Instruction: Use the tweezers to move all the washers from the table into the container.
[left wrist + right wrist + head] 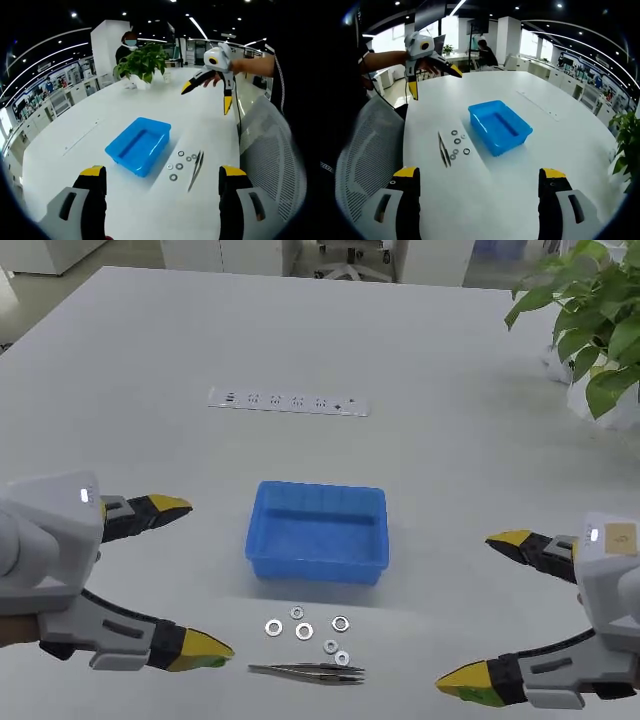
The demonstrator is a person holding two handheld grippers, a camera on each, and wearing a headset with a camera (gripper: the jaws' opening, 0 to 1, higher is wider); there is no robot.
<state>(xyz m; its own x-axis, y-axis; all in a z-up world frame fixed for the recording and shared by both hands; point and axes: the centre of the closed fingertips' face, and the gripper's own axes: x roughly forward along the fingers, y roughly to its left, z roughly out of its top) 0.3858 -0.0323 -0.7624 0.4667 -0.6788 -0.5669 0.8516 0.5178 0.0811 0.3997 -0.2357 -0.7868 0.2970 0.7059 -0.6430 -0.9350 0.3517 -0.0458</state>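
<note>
The left gripper [205, 578] and right gripper [468, 609] hang with jaws wide apart and empty, flanking the tweezers [306, 671], which lie flat near the worktop's [450, 440] near edge. They look like thin, springy, light steel that may skid, so they are best pinched mid-shank, where a squeeze closes the tips. Just beyond lie the washers [305, 630], seemingly six: flat, slick and probably hard to lift. The blue container [318, 532] sits close behind, open-topped and low-walled. There is bare room all round; the power strip [288, 401] and plant [590, 310] stand well off.
</note>
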